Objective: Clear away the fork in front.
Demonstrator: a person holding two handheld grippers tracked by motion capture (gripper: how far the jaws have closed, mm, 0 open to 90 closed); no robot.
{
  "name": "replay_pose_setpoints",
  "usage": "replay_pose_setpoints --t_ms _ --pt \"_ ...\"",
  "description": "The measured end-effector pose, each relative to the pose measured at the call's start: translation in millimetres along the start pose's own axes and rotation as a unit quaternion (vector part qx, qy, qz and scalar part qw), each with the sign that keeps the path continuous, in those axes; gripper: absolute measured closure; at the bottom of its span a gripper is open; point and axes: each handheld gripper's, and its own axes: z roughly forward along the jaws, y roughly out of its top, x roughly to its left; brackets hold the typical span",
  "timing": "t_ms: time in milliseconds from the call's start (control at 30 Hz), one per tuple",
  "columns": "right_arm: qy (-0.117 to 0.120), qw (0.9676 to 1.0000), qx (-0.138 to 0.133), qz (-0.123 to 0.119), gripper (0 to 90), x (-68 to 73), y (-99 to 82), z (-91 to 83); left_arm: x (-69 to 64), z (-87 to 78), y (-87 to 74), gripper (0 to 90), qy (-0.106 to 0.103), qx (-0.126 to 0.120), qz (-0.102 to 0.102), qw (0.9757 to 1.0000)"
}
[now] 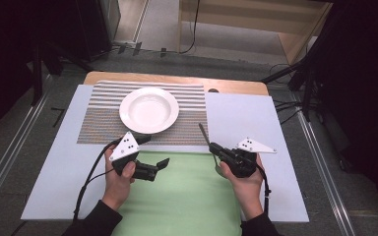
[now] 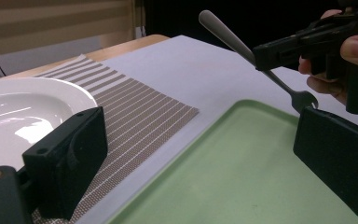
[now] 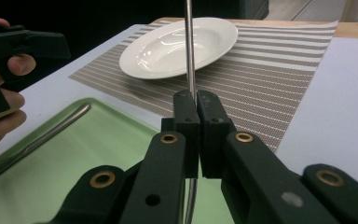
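Observation:
My right gripper [image 1: 213,147] is shut on a metal fork [image 1: 204,132] and holds it just above the far right corner of the green tray [image 1: 187,196]. In the left gripper view the fork [image 2: 242,44] slants with its tines down over the tray [image 2: 223,172], with the right gripper [image 2: 279,51] clamped at mid-handle. The fork handle [image 3: 189,46] rises between the closed pads of the right gripper [image 3: 196,100]. My left gripper [image 1: 153,151] is open with nothing between its jaws, over the tray's far left corner. Its own view looks out through the wide gap of the left gripper [image 2: 203,158].
A white deep plate [image 1: 149,109] sits on a striped placemat [image 1: 98,123] beyond the tray, all on a pale blue sheet [image 1: 246,118] covering the table. Another metal utensil handle [image 3: 42,135] lies in the tray [image 3: 98,140] near the left hand [image 3: 0,107].

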Motion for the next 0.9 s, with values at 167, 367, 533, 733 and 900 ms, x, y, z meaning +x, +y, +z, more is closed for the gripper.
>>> replay_pose_setpoints --t_ms 167,367,533,733,900 --pt "0.005 0.9999 -0.013 0.004 86.2 2.6 -3.8 -4.3 -0.7 -1.3 -0.9 2.3 -0.015 -0.001 -0.010 0.9998" --pt "0.024 0.9996 -0.012 -0.002 86.2 7.3 -8.9 -5.3 -5.0 2.3 -1.2 2.3 -0.027 -0.003 -0.014 0.9995" --pt "0.032 0.9994 -0.014 -0.006 86.1 12.4 -11.6 -4.4 -5.1 2.1 -0.5 2.5 -0.033 -0.008 -0.022 0.9992" --pt "0.041 0.9990 -0.010 -0.015 86.1 20.5 -14.4 0.0 -7.6 4.4 -0.8 2.7 -0.042 -0.008 -0.026 0.9987" --pt "0.054 0.9982 -0.005 -0.024 86.1 30.3 -17.3 5.7 -7.4 4.5 -0.3 3.6 -0.057 -0.016 -0.037 0.9976"
